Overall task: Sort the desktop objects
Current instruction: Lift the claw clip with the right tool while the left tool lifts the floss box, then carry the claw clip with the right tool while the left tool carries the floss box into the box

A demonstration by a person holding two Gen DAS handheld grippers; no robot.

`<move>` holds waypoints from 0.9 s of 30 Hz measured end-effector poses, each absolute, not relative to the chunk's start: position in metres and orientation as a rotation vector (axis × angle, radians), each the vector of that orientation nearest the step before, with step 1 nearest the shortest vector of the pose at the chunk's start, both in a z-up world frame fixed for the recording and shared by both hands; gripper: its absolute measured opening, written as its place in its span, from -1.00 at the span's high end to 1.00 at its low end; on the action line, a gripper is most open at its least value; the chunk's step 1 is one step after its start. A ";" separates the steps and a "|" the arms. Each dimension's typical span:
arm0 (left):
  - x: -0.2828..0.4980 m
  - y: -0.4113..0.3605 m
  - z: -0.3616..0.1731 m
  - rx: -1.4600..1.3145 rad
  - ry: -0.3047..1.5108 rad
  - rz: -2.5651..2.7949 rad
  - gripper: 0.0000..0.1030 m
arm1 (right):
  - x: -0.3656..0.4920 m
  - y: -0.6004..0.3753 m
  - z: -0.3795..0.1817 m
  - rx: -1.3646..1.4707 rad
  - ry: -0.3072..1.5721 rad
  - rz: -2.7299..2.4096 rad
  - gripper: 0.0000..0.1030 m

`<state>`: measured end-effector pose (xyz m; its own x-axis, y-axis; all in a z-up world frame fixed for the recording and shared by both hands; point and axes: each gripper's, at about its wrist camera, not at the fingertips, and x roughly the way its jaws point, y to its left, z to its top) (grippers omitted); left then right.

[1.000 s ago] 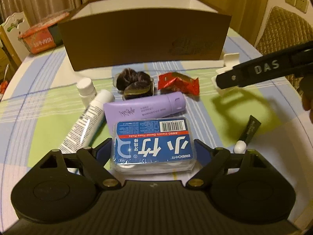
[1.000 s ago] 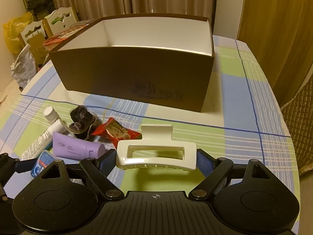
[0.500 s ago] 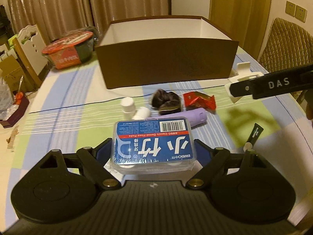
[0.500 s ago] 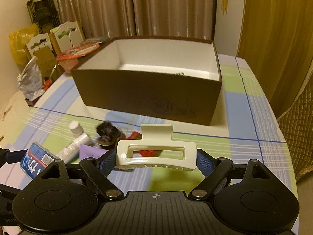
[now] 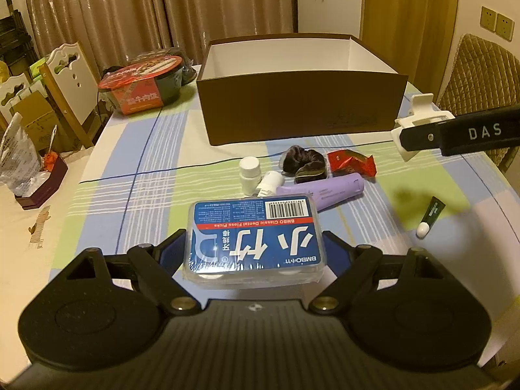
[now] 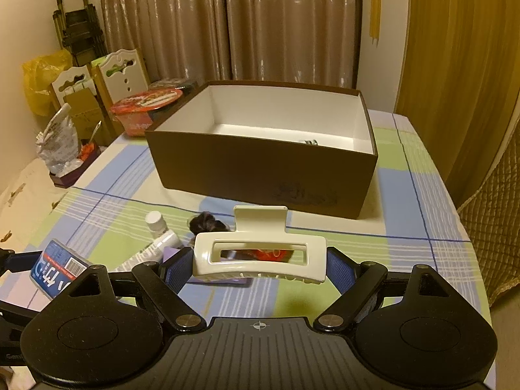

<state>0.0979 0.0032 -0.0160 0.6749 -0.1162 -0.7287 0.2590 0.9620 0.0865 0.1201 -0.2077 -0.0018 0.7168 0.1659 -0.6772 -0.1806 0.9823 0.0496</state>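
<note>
Left hand-held gripper (image 5: 254,253) clamped on the floss box (image 5: 253,237), right hand-held gripper (image 6: 260,265) squeezing a hair clip (image 6: 260,253), both above the surface (image 5: 130,175).

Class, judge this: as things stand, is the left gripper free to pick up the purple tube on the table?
Probably not: the left gripper is shut on the floss pick box, though the purple tube lies unobstructed.

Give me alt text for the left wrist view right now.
The left claw grips a blue floss-pick box above a checked tablecloth. Ahead lie small toiletries and an open brown box; the right claw holds a white hair clip.
</note>
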 end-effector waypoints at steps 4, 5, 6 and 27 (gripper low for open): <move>0.094 0.009 -0.014 0.185 0.801 -0.213 -0.63 | 0.114 -0.203 0.001 -0.026 0.743 0.186 -0.65; 0.093 0.010 -0.013 0.184 0.799 -0.215 -0.63 | 0.112 -0.203 0.001 -0.027 0.741 0.184 -0.65; 0.092 0.011 -0.013 0.184 0.797 -0.216 -0.63 | 0.111 -0.202 0.002 -0.028 0.740 0.182 -0.65; 0.107 0.016 0.022 0.219 0.698 -0.290 -0.63 | 0.094 -0.211 0.041 0.001 0.669 0.094 -0.65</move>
<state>0.1068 0.0156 0.0224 0.7290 -0.1882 -0.6581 0.3334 0.9373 0.1014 0.0944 -0.2106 0.0413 0.7801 0.0871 -0.6195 -0.0863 0.9958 0.0315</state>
